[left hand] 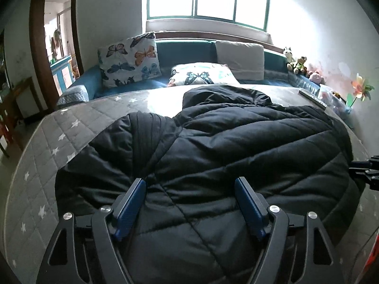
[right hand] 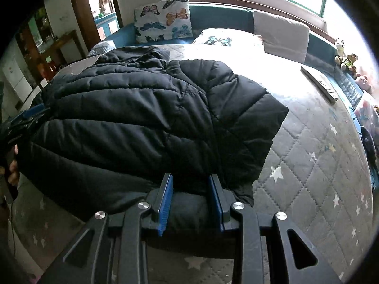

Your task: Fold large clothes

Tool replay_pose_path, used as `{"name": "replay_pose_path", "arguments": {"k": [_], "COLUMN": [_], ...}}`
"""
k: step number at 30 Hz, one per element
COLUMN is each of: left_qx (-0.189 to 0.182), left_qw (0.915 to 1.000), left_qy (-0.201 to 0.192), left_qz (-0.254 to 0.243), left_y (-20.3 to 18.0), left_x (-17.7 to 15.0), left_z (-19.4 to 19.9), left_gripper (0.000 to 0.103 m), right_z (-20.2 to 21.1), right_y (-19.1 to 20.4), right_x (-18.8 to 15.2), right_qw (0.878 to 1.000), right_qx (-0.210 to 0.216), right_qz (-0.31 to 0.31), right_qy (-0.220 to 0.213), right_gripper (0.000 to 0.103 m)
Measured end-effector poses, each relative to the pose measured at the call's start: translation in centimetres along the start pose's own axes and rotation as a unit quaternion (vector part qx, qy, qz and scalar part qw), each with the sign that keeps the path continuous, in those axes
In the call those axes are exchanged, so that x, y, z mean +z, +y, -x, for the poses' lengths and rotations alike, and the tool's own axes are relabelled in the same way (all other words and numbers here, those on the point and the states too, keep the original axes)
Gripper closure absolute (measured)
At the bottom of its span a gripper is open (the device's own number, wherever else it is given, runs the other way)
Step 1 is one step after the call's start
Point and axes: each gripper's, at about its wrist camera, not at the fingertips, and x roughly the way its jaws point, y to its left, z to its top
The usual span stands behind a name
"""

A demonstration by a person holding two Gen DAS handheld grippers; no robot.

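Note:
A large black quilted jacket (left hand: 213, 142) lies on a grey star-patterned mattress (left hand: 47, 153), its sleeves folded in over the body. My left gripper (left hand: 190, 183) is open, its blue-padded fingers spread just above the jacket's near hem. In the right wrist view the jacket (right hand: 142, 118) fills the left and centre. My right gripper (right hand: 190, 179) is open, its jaws straddling the jacket's near hem edge without pinching it. The right gripper also shows at the right edge of the left wrist view (left hand: 367, 172). The left gripper shows at the far left of the right wrist view (right hand: 21, 120).
Butterfly pillows (left hand: 129, 59) and a beige cushion (left hand: 240, 58) lean on the blue headboard below a window. Stuffed toys (left hand: 298, 65) sit at the right corner. A flat remote-like object (right hand: 319, 85) lies on the mattress near the right side. A doorway (left hand: 59, 54) opens at left.

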Motion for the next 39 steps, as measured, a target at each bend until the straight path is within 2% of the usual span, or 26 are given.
{"name": "replay_pose_path", "arguments": {"k": [4,9,12,15,19,24,27,30,34,37,39], "left_qx": [0.010,-0.018,-0.026,-0.020,0.005,0.025,0.024,0.021,0.024,0.025,0.026], "left_qw": [0.9998,0.9996,0.9995,0.9994,0.9988,0.9970,0.9971,0.9971,0.9971,0.9971,0.9970], "left_qy": [0.005,0.022,0.011,0.001,-0.004,0.030,0.034,0.038,0.042,0.042,0.043], "left_qz": [-0.016,0.002,0.013,0.030,0.048,0.068,0.064,0.062,0.058,0.059,0.059], "left_y": [-0.2,0.9,1.8,3.0,5.1,7.7,7.6,7.5,7.3,7.2,7.2], "left_x": [0.7,1.8,2.3,2.7,2.8,2.2,1.7,1.8,1.9,1.8,1.9], "left_z": [-1.5,0.1,1.8,3.2,3.9,1.9,0.9,0.5,0.3,0.3,0.3], "left_gripper": [0.021,0.021,0.021,0.021,0.021,0.021,0.021,0.021,0.020,0.020,0.020], "right_z": [0.4,2.5,4.3,5.0,3.4,-0.8,-4.1,-6.0,-5.2,-3.4,-1.6], "right_y": [0.5,1.9,3.4,5.7,8.6,12.0,12.6,12.0,11.5,11.5,11.8], "right_x": [0.1,1.0,2.6,4.6,7.1,9.7,9.9,9.4,9.8,9.9,9.4], "right_qw": [1.000,0.999,0.999,0.998,0.994,0.992,0.994,0.995,0.996,0.997,0.996], "right_qx": [-0.009,-0.032,-0.008,0.032,0.065,0.096,0.065,0.056,0.054,0.036,0.046], "right_qz": [-0.001,0.006,0.022,0.039,0.063,0.071,0.082,0.079,0.070,0.069,0.074], "right_qy": [0.007,0.008,-0.022,-0.046,-0.058,-0.038,-0.010,0.000,0.012,0.007,0.000], "right_gripper": [0.069,0.069,0.069,0.069,0.069,0.068,0.067,0.065,0.065,0.063,0.062]}}
